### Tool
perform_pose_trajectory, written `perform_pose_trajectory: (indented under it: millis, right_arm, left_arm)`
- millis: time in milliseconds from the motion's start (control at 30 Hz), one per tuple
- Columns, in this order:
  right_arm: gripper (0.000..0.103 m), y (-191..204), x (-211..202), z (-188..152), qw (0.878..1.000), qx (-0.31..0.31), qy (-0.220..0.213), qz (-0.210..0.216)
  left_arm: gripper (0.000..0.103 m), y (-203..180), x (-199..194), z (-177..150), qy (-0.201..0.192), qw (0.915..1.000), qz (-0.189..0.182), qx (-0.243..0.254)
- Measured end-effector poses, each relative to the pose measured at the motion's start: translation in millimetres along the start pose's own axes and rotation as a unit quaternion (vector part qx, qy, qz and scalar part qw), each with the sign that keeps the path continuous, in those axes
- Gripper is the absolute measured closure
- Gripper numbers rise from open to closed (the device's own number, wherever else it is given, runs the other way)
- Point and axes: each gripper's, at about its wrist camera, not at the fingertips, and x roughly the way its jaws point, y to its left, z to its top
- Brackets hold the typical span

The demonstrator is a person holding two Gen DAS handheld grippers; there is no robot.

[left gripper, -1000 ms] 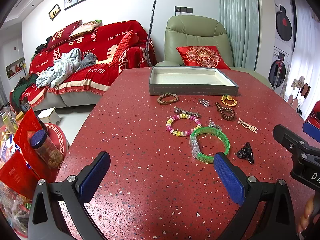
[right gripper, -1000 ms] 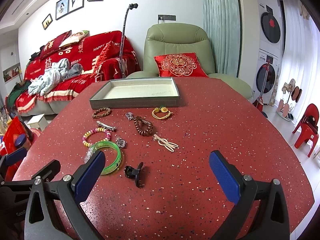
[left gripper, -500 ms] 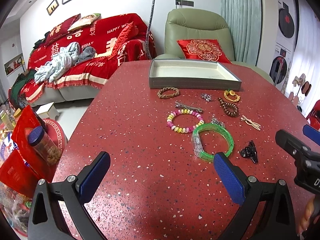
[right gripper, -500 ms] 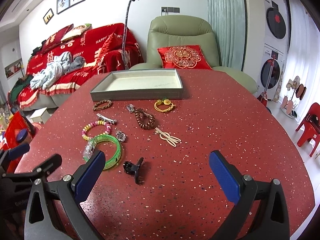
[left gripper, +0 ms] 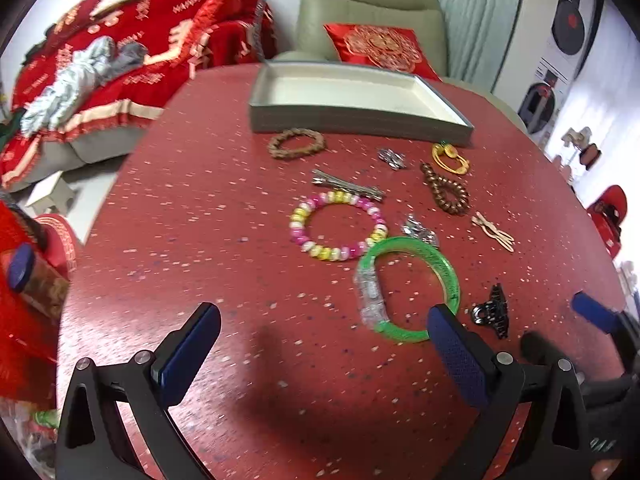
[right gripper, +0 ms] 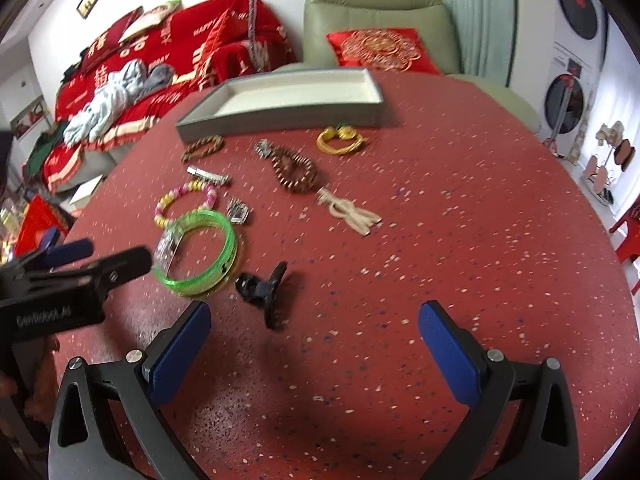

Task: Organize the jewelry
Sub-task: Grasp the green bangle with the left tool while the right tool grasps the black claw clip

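Ahead of my right tongs, spread and empty, lay the black clip, long axis pointing away; my left tongs, also spread, hung farther from the clip.

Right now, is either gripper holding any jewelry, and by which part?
Nothing is held. The left gripper and right gripper are both open above the table, with no jewelry between the fingers.

Green bangle, red speckled table

Tray behind — bracelets before
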Motion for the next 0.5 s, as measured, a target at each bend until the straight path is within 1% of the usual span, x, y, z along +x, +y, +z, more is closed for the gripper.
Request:
perform_pose_trajectory:
  millis: [33,100,200,233,267,300,333,367,400,433,467,500]
  right_arm:
    - [0.000,2.5,2.8,-0.2,1.000,-0.007,0.005,0.002]
    - [0.000,6.0,7.3,0.1,1.000,-0.016,0.012,0.004]
    - [0.001,11.9,14.0,1.7,0.999,-0.028,0.020,0.006]
    - [0.002,13.6,15.0,2.1,0.999,-0.030,0.020,0.007]
    - [0.006,15.6,16.9,3.4,0.999,-0.033,0.020,0.009]
    - [0.009,17.0,18.5,4.0,0.999,-0.036,0.021,0.009]
    - [0.011,18.1,21.1,5.6,0.999,-0.039,0.022,0.009]
    - [0.015,19.0,23.8,7.2,0.999,-0.042,0.023,0.009]
    - [0.023,20.1,25.6,8.0,0.999,-0.043,0.024,0.011]
    - [0.027,21.5,28.0,9.2,0.999,-0.045,0.026,0.015]
    - [0.033,23.1,31.2,10.4,0.998,-0.047,0.031,0.017]
    - [0.036,24.9,33.7,10.8,0.998,-0.049,0.033,0.018]
  left_arm:
    - [0.000,0.3,3.7,2.5,0.014,0.9998,-0.011,-0.002]
    - [0.000,0.8,8.4,8.8,0.028,0.9994,-0.021,-0.006]
    - [0.000,-0.8,16.1,18.6,0.032,0.9991,-0.027,-0.003]
    - [0.000,-1.4,20.2,20.2,0.029,0.9993,-0.022,-0.001]
    - [0.000,-0.8,23.5,23.4,0.031,0.9992,-0.023,-0.002]
    - [0.004,-2.3,25.0,23.2,0.028,0.9992,-0.028,-0.004]
    - [0.014,-4.5,26.1,21.4,0.026,0.9990,-0.035,-0.007]
    - [0.017,-5.6,28.8,21.7,0.030,0.9989,-0.037,-0.006]
    - [0.018,-5.9,30.7,22.3,0.033,0.9987,-0.039,-0.006]
    - [0.018,-7.0,30.0,23.0,0.027,0.9989,-0.038,-0.004]
    - [0.022,-8.7,29.0,21.9,0.026,0.9988,-0.042,-0.004]
    - [0.027,-9.6,29.5,24.2,0.025,0.9989,-0.039,-0.001]
